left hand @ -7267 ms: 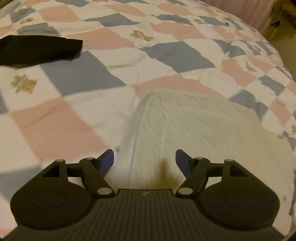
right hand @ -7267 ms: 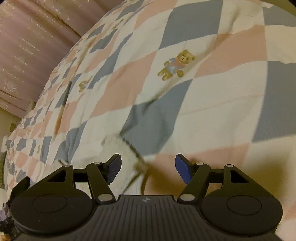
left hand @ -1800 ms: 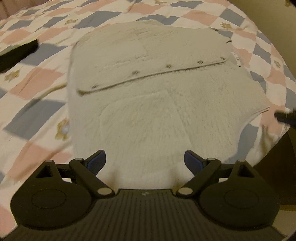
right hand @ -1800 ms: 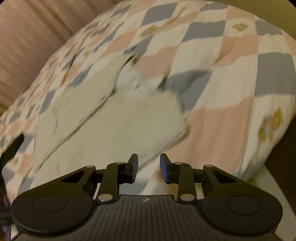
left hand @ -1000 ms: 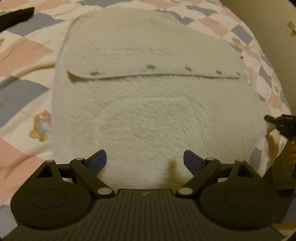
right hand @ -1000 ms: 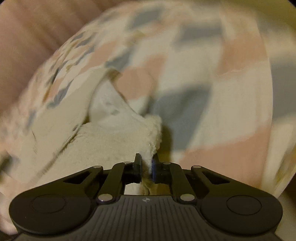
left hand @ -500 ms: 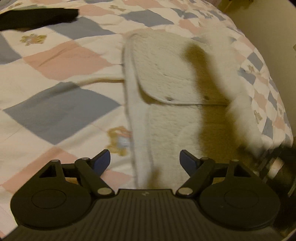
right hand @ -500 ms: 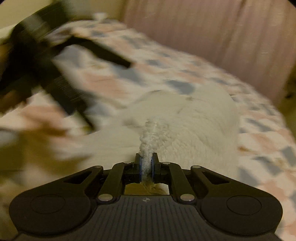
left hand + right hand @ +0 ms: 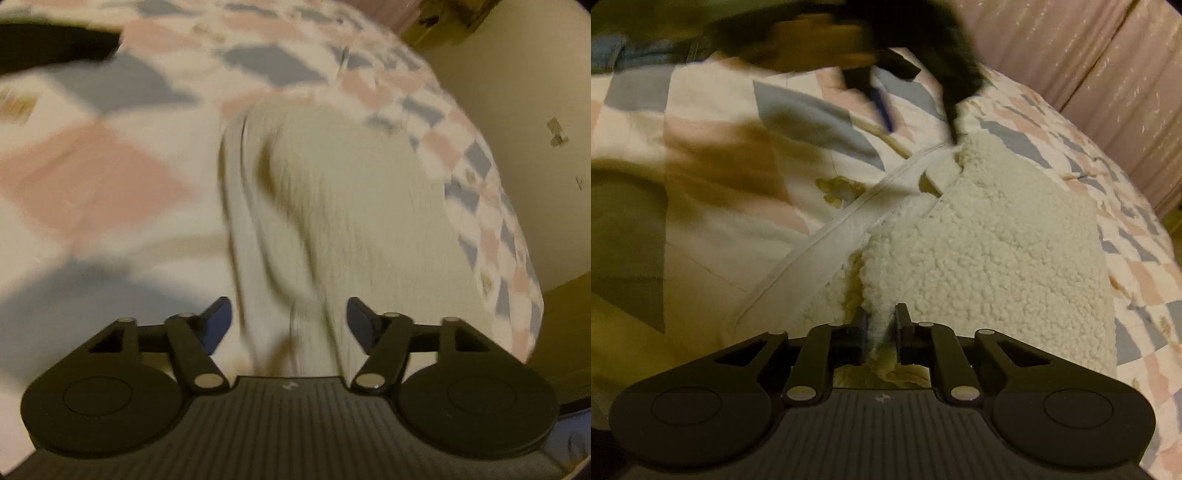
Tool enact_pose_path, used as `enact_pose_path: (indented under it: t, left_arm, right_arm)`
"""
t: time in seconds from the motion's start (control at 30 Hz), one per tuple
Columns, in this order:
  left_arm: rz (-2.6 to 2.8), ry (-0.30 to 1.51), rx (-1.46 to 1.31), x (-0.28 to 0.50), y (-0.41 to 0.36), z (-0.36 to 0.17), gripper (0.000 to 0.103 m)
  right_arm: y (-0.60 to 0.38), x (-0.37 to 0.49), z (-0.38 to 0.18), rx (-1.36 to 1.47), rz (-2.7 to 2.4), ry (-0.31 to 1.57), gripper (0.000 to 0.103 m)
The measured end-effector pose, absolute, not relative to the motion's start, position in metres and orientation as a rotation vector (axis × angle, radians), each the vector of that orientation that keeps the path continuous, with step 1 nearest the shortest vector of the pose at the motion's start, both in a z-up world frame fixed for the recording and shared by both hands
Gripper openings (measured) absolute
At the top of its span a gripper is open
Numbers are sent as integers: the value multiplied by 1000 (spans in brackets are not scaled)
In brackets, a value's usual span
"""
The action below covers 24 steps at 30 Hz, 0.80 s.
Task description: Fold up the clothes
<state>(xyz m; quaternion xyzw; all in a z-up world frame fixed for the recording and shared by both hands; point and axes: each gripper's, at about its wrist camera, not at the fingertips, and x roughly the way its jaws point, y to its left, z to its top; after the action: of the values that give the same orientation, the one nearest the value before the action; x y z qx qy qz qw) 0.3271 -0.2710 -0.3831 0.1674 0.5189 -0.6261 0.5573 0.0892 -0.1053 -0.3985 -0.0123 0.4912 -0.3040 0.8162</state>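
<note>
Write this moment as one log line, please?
step: folding | right gripper: shut on cream fleece garment, edge pinched | left gripper: open, over garment, holding nothing | surface: checked pink, grey and white quilt

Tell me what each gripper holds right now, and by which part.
The right gripper is shut on the cream fleece garment, pinching its near edge. The left gripper is open above the garment and holds nothing.
</note>
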Motion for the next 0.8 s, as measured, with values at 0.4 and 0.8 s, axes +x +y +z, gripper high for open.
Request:
enact_pose_path:
  t: [0.4,0.8]
  left_arm:
    - [-1617,1246,427,338,-409,-430,17]
    - [-1666,999,504,342,-394,-425,10]
  right_arm:
    - [-106,90,-396,64,-732,1025,9]
    - [-97,109,-384,64,-721,971,8]
